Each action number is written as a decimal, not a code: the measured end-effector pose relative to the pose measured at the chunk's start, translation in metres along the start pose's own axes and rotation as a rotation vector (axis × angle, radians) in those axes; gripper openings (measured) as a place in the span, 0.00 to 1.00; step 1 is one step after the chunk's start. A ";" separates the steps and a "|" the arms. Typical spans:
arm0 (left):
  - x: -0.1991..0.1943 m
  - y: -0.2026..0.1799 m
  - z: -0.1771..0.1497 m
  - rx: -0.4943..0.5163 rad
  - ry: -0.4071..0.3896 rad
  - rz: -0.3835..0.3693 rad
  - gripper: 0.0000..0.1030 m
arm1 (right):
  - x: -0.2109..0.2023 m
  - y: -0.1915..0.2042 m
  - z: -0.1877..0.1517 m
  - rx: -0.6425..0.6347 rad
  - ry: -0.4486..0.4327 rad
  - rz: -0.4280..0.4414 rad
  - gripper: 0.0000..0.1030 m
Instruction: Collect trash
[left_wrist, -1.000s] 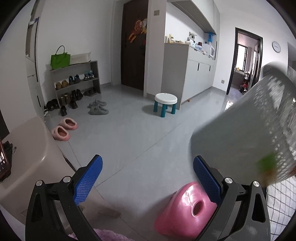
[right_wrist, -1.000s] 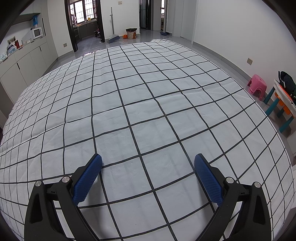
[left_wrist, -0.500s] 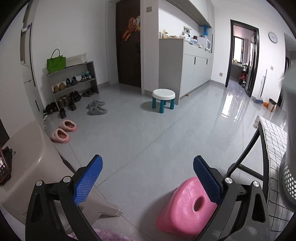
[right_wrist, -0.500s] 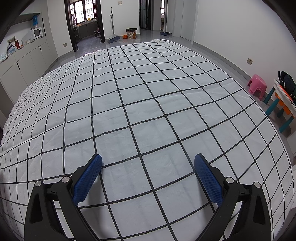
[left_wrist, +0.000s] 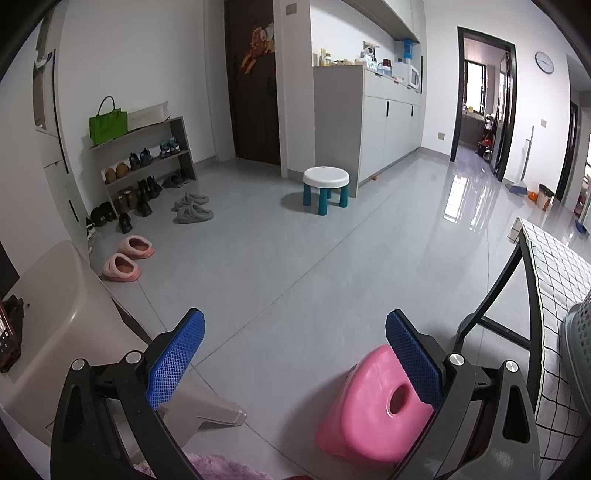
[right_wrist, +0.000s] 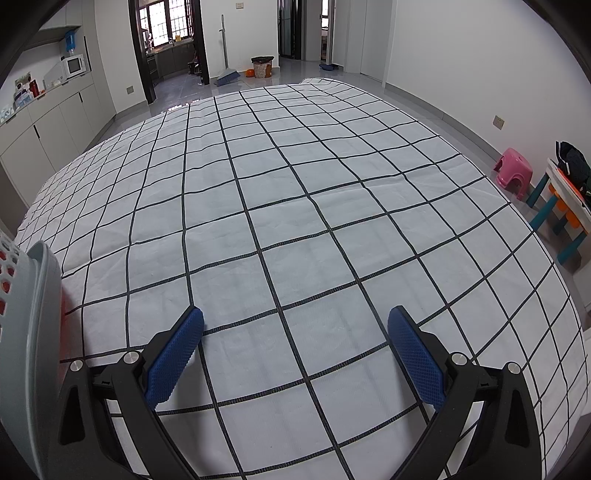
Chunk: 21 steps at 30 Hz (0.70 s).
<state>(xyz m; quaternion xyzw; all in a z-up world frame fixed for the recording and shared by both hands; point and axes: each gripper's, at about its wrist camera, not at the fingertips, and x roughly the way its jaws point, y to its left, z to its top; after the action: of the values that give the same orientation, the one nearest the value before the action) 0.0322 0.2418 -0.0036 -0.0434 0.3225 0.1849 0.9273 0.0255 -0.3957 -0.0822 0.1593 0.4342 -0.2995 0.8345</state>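
A grey perforated basket (right_wrist: 26, 332) stands on the checked tablecloth (right_wrist: 295, 221) at the left edge of the right wrist view; something red shows through its holes. It also shows at the right edge of the left wrist view (left_wrist: 578, 343). My right gripper (right_wrist: 295, 347) is open and empty, low over the cloth, with the basket to its left. My left gripper (left_wrist: 295, 354) is open and empty, held off the table's side, looking over the floor. No loose trash shows on the cloth.
Below the left gripper are a pink stool (left_wrist: 373, 410) and a beige plastic chair (left_wrist: 48, 314). Further off stand a white and teal stool (left_wrist: 325, 188), a shoe rack (left_wrist: 147, 158) and slippers (left_wrist: 127, 258). A small bin (right_wrist: 263, 65) and broom stand beyond the table.
The grey basket swept out of the left wrist view's middle to its right edge and now stands on the table at the right gripper's left. The right gripper has not moved.
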 end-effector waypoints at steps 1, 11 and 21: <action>0.000 0.000 0.000 0.003 -0.002 0.002 0.94 | 0.000 0.000 0.000 0.000 0.000 0.000 0.92; -0.007 0.004 0.002 -0.008 -0.027 -0.011 0.94 | 0.001 -0.001 0.001 0.000 0.000 0.000 0.92; -0.027 0.024 0.005 -0.093 -0.115 0.003 0.94 | 0.000 0.000 0.000 0.000 0.000 0.000 0.92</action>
<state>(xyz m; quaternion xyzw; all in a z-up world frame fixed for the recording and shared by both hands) 0.0065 0.2564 0.0180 -0.0754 0.2598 0.2032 0.9410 0.0251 -0.3958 -0.0823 0.1593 0.4342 -0.2995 0.8345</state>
